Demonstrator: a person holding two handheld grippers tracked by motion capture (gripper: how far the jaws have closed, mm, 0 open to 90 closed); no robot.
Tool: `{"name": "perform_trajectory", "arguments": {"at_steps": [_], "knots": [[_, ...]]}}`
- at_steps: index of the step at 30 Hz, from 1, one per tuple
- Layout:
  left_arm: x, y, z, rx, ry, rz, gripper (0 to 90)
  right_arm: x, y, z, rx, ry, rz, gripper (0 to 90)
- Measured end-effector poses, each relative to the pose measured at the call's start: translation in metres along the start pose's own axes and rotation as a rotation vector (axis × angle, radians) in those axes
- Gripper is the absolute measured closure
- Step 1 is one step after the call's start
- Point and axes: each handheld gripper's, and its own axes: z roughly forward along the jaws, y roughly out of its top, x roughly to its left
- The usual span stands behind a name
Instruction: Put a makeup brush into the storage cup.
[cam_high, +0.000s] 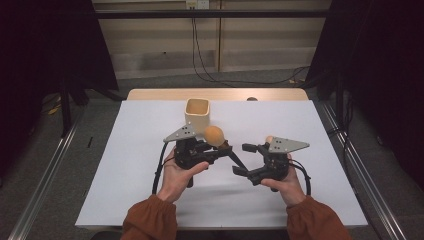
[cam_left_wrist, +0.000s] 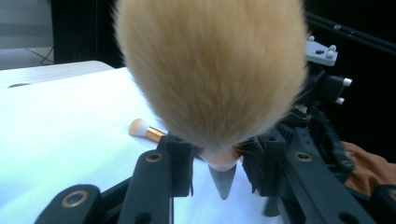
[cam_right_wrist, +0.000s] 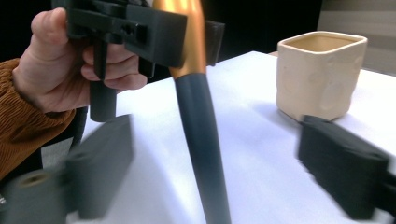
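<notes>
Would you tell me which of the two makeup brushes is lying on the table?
The small copper-ferruled brush lies on the white table; the large fluffy black-handled brush is clamped in the left hand-held gripper.

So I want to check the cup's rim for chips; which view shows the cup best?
The right gripper view: the cup sits close, with its rim and dented side wall clear. The high view shows the cup small but lets you look into its opening. The left gripper view gives nothing useful on it, with the brush up close.

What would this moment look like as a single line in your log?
left gripper: shut on big brush | right gripper: open around its handle | cup: upright, behind
</notes>
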Motion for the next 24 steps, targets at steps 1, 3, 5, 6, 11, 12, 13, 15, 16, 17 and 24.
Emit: {"name": "perform_trajectory", "arguments": {"at_steps": [1, 3, 5, 6, 11, 12, 13, 15, 16, 17, 24], "knots": [[0.001, 0.001, -0.001, 0.009, 0.002, 0.002, 66.1, 0.001, 0.0, 0.0, -0.003, -0.003, -0.004, 2.7], [0.001, 0.004, -0.002, 0.018, 0.01, 0.005, 66.1, 0.001, 0.001, -0.001, -0.006, -0.023, 0.003, 0.0], [0.002, 0.005, -0.004, 0.022, 0.017, 0.006, 66.1, 0.001, 0.001, -0.002, -0.003, -0.024, 0.011, 0.4], [0.003, 0.006, -0.005, 0.023, 0.021, 0.004, 66.0, 0.001, 0.001, -0.002, -0.006, -0.022, 0.021, 0.4], [0.006, 0.008, -0.011, 0.043, 0.04, 0.01, 66.1, 0.0, 0.0, -0.003, 0.009, -0.038, 0.033, 1.7], [0.007, 0.009, -0.012, 0.045, 0.043, 0.01, 66.1, 0.0, -0.001, -0.003, 0.012, -0.052, 0.026, 2.0], [0.007, 0.01, -0.014, 0.052, 0.052, 0.015, 66.1, 0.0, -0.001, -0.003, 0.011, -0.057, 0.025, 3.0], [0.007, 0.012, -0.016, 0.063, 0.06, 0.024, 66.1, 0.001, -0.002, -0.003, -0.001, -0.083, 0.02, 3.1], [0.008, 0.013, -0.017, 0.072, 0.064, 0.031, 66.1, 0.001, -0.002, -0.003, -0.005, -0.093, 0.015, 3.1], [0.008, 0.015, -0.018, 0.074, 0.071, 0.03, 66.1, 0.002, -0.002, -0.004, -0.007, -0.106, 0.009, 3.1], [0.013, 0.02, -0.026, 0.104, 0.093, 0.037, 66.1, 0.002, -0.008, -0.011, -0.038, -0.182, 0.005, 0.6]]}}
